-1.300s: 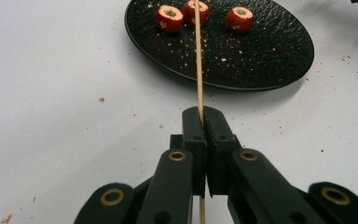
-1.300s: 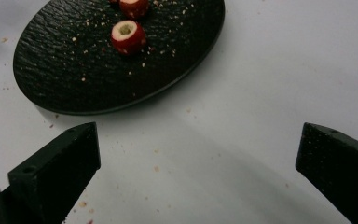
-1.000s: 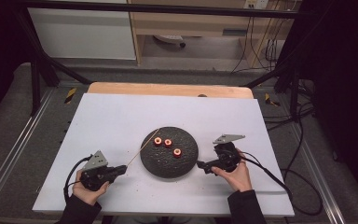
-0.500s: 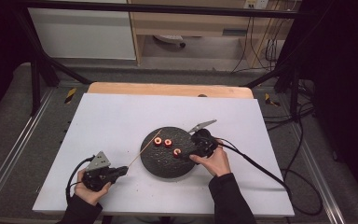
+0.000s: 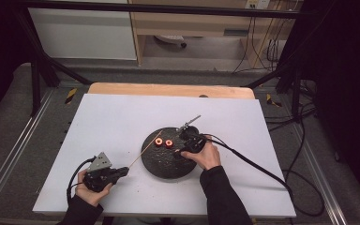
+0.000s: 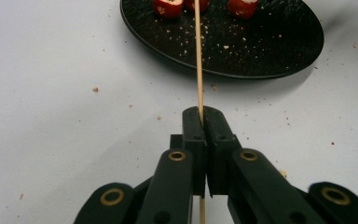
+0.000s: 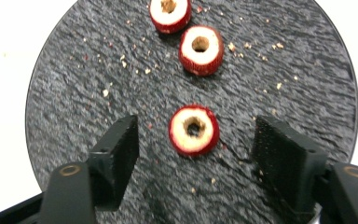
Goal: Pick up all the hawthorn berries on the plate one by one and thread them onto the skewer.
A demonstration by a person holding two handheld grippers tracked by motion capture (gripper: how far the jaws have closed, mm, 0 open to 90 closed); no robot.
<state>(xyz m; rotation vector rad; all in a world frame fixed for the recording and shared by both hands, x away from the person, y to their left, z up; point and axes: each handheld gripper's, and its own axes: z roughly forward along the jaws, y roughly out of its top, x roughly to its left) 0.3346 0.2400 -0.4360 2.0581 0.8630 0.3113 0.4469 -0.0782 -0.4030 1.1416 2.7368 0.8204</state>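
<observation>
A black round plate point(image 5: 161, 165) lies mid-table with red-skinned ring slices point(image 5: 159, 142) on it. My left gripper point(image 5: 123, 170) rests at the front left, shut on a thin wooden skewer point(image 5: 145, 149) whose tip reaches over the plate's left rim. In the left gripper view the skewer point(image 6: 198, 56) runs from the closed gripper point(image 6: 201, 122) to the plate point(image 6: 270, 46). My right gripper point(image 5: 182, 150) hovers over the plate's right half. In the right gripper view one slice point(image 7: 194, 130) lies between the pads point(image 7: 121, 154), untouched; the jaws have just been closing. Two more slices point(image 7: 201, 50) lie beyond.
Crumbs dot the plate point(image 7: 98, 93) and the white tabletop point(image 5: 112, 117). A wooden board point(image 5: 168, 89) edges the table's far side. The right gripper's cable point(image 5: 262, 169) trails across the table to the right. Metal frame rails run along both sides.
My right gripper has moved left from the table beside the plate to over the plate's right half. The left gripper and skewer have stayed put.
</observation>
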